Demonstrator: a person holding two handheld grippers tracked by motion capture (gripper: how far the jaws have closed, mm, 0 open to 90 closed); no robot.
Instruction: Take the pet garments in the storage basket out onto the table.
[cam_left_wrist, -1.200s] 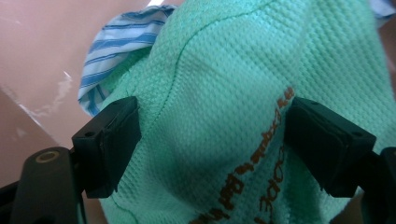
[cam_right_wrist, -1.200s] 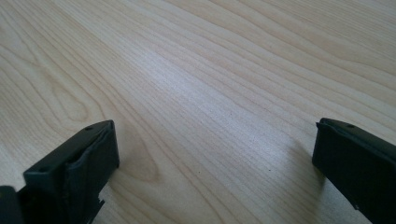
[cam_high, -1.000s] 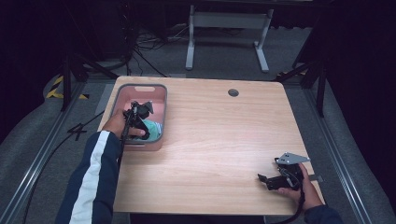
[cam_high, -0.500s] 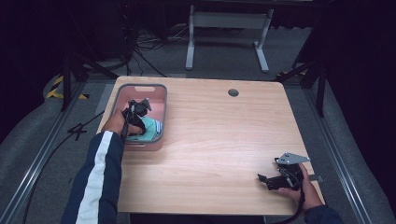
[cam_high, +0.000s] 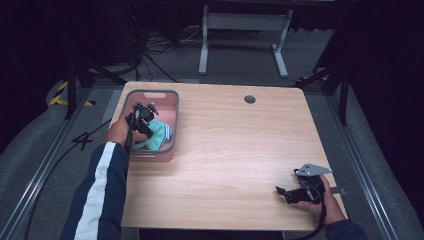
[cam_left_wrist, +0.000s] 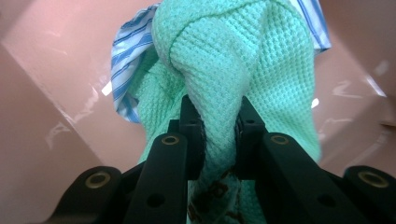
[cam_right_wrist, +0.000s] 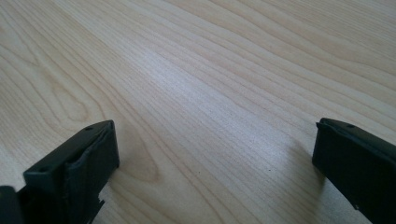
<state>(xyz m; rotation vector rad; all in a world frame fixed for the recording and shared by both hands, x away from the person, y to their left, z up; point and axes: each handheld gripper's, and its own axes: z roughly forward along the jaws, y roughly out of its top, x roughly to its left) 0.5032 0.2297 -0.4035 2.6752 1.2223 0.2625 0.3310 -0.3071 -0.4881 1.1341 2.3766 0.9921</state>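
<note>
A pink plastic bin (cam_high: 170, 98) stands at the table's far left. Inside it lies a mint-green waffle-knit cloth (cam_high: 156, 136) over a blue-striped cloth (cam_left_wrist: 122, 70). My left gripper (cam_high: 142, 120) reaches down into the bin and is shut on a fold of the green cloth (cam_left_wrist: 219, 84), which bulges up between its jaws. My right gripper (cam_high: 284, 192) rests low over the wooden table (cam_high: 240, 145) near the front right corner. Its jaws stand wide apart over bare wood (cam_right_wrist: 210, 93), holding nothing.
A round cable hole (cam_high: 249, 99) sits near the table's far edge. Beyond the table stand a grey metal stand (cam_high: 242, 30) and floor cables. A black cable (cam_high: 60, 160) trails from the left gripper off the table's left side.
The left gripper has shifted a little inside the bin, with the green cloth bunched at its jaws. The right gripper has stayed where it was.
</note>
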